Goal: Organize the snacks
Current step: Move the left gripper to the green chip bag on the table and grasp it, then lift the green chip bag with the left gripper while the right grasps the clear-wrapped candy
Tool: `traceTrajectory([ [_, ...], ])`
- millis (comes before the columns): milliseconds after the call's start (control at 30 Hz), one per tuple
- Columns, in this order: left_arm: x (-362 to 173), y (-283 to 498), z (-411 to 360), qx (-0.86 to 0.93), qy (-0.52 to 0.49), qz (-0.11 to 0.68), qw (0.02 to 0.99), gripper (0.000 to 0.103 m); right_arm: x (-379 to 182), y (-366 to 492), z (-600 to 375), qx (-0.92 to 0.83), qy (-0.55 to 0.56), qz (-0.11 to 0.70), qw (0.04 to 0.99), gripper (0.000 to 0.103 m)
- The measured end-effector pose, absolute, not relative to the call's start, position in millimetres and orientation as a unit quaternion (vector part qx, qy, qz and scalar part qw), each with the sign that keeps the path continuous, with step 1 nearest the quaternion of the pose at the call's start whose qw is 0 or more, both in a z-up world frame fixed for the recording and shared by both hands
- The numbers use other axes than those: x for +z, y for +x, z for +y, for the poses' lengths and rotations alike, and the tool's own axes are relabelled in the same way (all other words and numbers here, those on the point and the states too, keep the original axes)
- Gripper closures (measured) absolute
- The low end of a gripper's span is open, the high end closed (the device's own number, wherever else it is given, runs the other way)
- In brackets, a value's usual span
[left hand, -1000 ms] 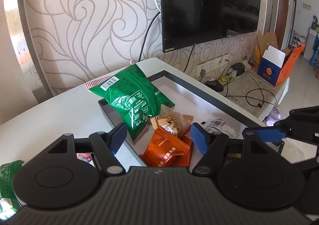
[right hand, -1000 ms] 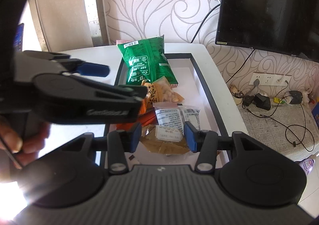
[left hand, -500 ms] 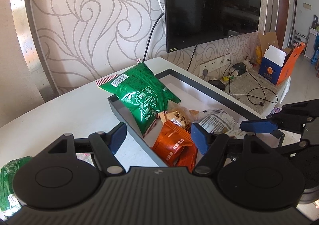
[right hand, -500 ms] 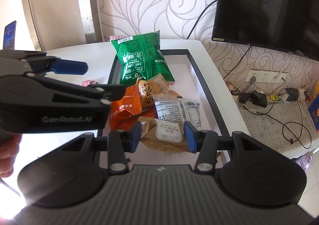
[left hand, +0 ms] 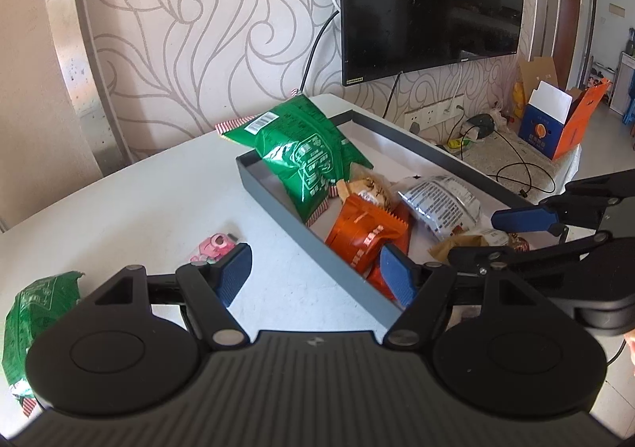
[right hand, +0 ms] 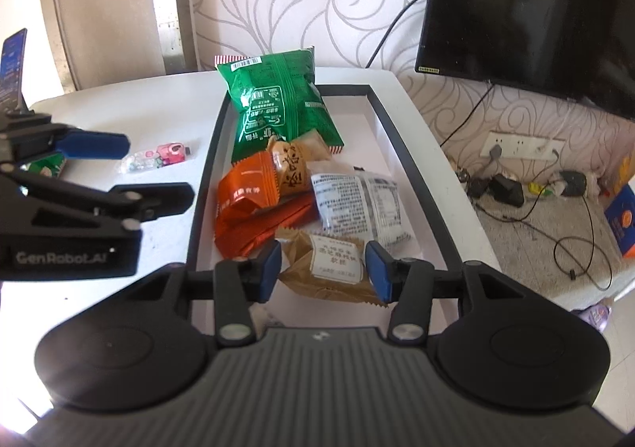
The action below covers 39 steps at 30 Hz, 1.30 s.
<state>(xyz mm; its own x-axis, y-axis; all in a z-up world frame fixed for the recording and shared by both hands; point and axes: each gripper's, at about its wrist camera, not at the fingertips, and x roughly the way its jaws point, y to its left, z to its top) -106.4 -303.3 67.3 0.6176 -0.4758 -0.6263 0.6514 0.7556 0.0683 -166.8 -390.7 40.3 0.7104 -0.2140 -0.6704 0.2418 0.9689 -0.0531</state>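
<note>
Since a second ago, my left gripper (left hand: 313,274) has slid off the tray (left hand: 301,233) toward the bare table (left hand: 158,193); its jaws are spread and empty, and the pink candy packet (left hand: 214,246) now shows just beyond its left finger. A green bag (left hand: 31,320) lies further left, still outside the tray.

Through the right wrist, my right gripper (right hand: 323,270) hovers over the tray, half-spread around a brown packet (right hand: 329,268) without, as far as I can judge, pinching it. Next I'd lower the left onto the pink packet.
</note>
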Motion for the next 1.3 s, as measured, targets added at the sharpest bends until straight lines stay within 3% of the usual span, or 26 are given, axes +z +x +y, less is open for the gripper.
traceTrajectory([
  [200, 67, -111, -286, -0.308, 0.152, 0.298, 0.891, 0.027, 47, -174, -382, -0.117, 0.028, 0.360, 0.925, 0.051],
  [667, 84, -83, -198, -0.176, 0.103, 0.274, 0.940, 0.012, 77, -168, -340, -0.070, 0.049, 0.333, 0.939, 0.050],
  [967, 72, -31, -131, -0.072, 0.061, 0.311, 0.946, 0.011, 79, -148, -308, -0.030, 0.037, 0.341, 0.939, 0.050],
  [1300, 39, 6, -120, -0.063, 0.050, 0.348, 0.934, 0.011, 75, -143, -302, -0.035, 0.031, 0.354, 0.934, 0.050],
])
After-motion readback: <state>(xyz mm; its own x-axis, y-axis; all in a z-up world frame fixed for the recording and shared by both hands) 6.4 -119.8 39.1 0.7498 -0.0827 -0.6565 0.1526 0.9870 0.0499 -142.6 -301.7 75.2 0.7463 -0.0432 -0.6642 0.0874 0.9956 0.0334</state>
